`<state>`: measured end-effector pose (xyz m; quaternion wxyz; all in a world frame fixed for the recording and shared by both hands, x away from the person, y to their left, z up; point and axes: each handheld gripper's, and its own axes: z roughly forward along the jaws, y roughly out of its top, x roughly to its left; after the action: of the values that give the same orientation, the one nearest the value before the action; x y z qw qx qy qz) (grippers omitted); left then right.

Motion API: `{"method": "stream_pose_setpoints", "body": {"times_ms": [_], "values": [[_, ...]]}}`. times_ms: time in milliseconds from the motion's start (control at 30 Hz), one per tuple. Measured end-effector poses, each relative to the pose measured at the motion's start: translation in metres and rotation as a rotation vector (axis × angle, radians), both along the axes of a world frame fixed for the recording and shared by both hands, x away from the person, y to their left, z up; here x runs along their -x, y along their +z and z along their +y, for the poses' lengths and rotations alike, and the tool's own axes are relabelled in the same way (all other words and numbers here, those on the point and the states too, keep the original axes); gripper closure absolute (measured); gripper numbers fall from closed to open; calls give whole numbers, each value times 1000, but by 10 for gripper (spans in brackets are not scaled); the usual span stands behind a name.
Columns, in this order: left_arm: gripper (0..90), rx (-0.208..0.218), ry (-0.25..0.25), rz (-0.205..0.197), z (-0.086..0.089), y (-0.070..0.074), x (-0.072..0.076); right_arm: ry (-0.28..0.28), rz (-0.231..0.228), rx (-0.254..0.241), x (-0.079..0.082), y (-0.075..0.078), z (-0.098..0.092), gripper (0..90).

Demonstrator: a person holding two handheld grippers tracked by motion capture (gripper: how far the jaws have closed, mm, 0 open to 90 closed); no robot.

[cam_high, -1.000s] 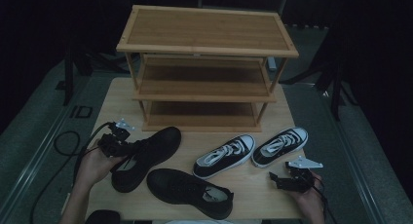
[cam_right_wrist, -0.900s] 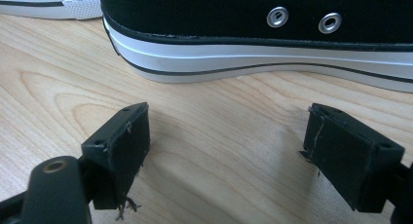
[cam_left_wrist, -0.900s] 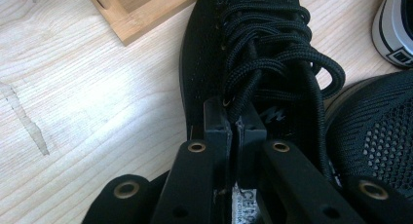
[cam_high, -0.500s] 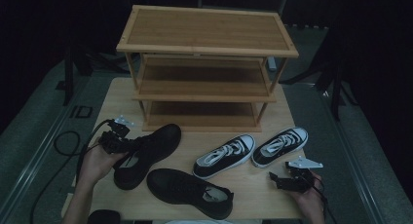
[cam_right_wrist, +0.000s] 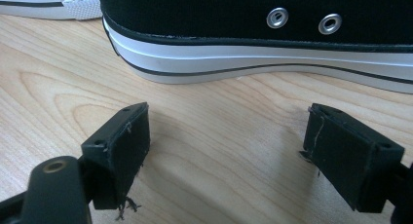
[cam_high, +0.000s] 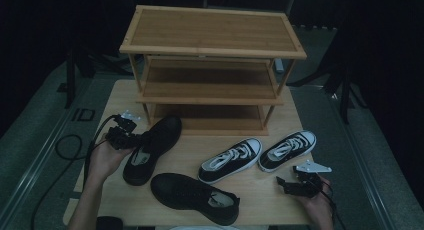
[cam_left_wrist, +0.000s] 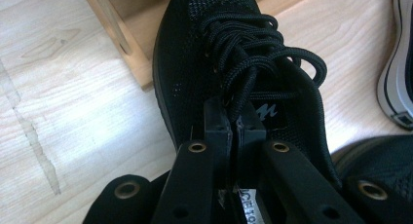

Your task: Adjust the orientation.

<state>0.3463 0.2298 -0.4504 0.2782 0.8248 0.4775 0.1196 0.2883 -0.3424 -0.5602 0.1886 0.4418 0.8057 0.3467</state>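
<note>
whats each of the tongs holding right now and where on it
The left tongs are shut on the black mesh sneaker, pinching its collar edge beside the laces. The right tongs are open over bare table, holding nothing.

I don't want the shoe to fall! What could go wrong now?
The left gripper pinches only the thin edge by the laces of the black mesh shoe, so the shoe might slip out or swing. Its toe sits close to the wooden rack, so it could bump a leg. The other black shoe lies just beside it and could get knocked.
</note>
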Motion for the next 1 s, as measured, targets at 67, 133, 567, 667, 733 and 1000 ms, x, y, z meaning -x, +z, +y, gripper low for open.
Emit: {"method": "stream_pose_setpoints", "body": {"times_ms": [67, 133, 567, 667, 733, 1000], "values": [[875, 4, 5, -7, -1, 0, -3, 1, 0, 0, 0, 0, 0, 170], [876, 3, 11, -13, -3, 1, -6, 1, 0, 0, 0, 0, 0, 170], [876, 36, 34, -33, -22, -1, -26, 1, 0, 0, 0, 0, 0, 170], [875, 40, 44, -44, -26, -1, -28, 0, 0, 0, 0, 0, 0, 170], [875, 80, 72, -59, -29, -3, -31, 1, 0, 0, 0, 0, 0, 170], [875, 84, 122, -80, -42, -5, -39, 0, 1, 0, 0, 0, 0, 170]]}}
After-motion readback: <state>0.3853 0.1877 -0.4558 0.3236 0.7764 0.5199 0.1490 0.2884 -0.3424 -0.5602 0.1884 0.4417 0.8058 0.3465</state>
